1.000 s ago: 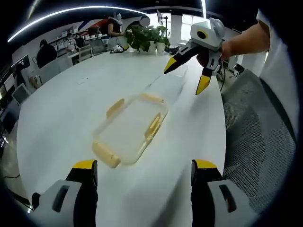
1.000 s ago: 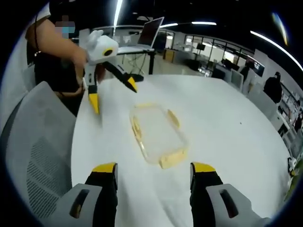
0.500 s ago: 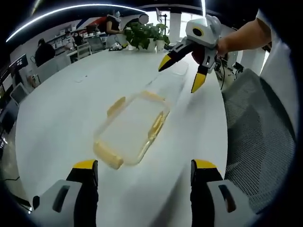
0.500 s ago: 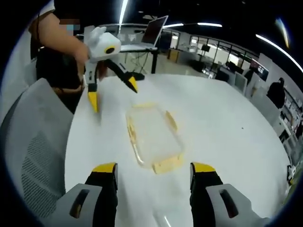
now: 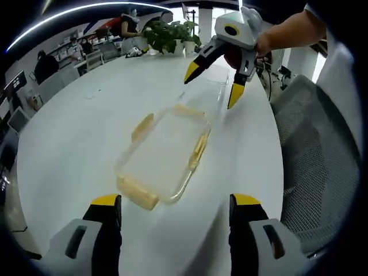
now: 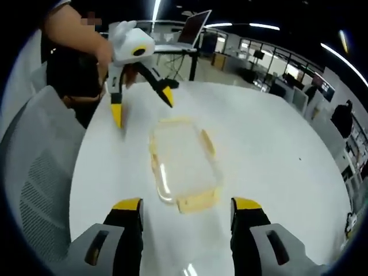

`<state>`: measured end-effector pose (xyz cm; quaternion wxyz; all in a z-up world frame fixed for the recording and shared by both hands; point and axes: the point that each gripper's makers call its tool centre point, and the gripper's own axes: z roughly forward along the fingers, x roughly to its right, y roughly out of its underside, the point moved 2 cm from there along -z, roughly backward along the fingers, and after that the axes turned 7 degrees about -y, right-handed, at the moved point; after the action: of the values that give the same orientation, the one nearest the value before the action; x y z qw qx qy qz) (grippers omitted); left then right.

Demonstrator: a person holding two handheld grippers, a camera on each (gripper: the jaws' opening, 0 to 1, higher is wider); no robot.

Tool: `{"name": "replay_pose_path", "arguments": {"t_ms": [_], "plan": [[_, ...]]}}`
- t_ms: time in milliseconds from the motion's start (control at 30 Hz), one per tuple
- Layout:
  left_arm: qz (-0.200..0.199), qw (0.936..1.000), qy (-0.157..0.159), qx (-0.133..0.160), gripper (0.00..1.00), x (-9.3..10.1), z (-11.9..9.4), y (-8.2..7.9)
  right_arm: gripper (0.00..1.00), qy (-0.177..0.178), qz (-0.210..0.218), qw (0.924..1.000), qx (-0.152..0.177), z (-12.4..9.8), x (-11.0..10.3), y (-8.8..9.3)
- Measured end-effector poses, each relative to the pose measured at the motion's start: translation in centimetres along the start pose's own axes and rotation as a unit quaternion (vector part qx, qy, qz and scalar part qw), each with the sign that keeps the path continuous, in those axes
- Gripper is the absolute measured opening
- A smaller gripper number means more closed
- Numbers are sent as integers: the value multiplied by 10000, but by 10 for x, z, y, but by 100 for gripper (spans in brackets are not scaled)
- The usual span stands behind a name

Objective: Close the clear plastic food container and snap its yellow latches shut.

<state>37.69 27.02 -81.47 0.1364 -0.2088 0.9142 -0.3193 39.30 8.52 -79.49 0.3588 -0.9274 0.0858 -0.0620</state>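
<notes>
Approach step: my left gripper (image 5: 172, 210) and right gripper (image 6: 186, 211), both spread empty, flank the container (image 5: 164, 154); next, press its yellow latches (image 5: 137, 192).

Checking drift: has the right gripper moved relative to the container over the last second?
Yes. In the left gripper view the right gripper has closed in on the container's far end.

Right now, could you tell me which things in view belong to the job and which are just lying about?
For the job:
- clear container
- yellow latches
- left tongs
- right tongs

Lying about:
- potted plant
- laptop
- mesh chair
</notes>
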Motion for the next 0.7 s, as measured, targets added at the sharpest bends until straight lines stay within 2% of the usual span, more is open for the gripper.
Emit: {"name": "replay_pose_path", "arguments": {"t_ms": [300,700], "plan": [[260,9995,54,-144,76,-11,4,3,60,-146,-63,9998,-152,6,6,2],[677,9968,120,-402,71,-21,9,9,59,-387,-423,9970,-517,19,8,9]]}}
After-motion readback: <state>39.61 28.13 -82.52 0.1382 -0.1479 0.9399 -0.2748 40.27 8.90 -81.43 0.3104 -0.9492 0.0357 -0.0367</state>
